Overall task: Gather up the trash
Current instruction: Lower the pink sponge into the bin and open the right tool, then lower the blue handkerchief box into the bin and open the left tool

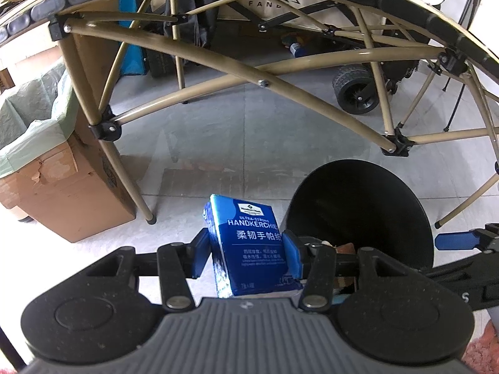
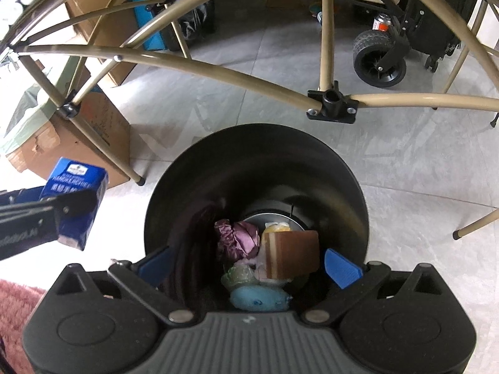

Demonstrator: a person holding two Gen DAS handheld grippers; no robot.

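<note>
**Tissue pack waits beside the bin**

On the left stands a torn cardboard box (image 1: 62,193) lined with a pale green bag, beside a leg of the folding desk (image 1: 124,168). Next to it, the left gripper (image 1: 248,255) is clamped on a blue handkerchief pack (image 1: 252,243), its blue pads pressing both narrow sides while the pack stands upright above the tiled floor (image 1: 249,131), just short of the black bin (image 1: 361,205). To the right, the right gripper (image 2: 249,268) hangs over the bin's mouth with its jaws spread wide and nothing between them. Below it lie a purple crumpled wrapper (image 2: 237,240), a brown layered block (image 2: 293,255) and a light blue lump (image 2: 259,299).

The pack looks to be next in. To do it well, I'd carry it rightwards until it is fully over the opening, clear of the rim, and let go only then; the right gripper should move aside first so the two do not collide.
</note>
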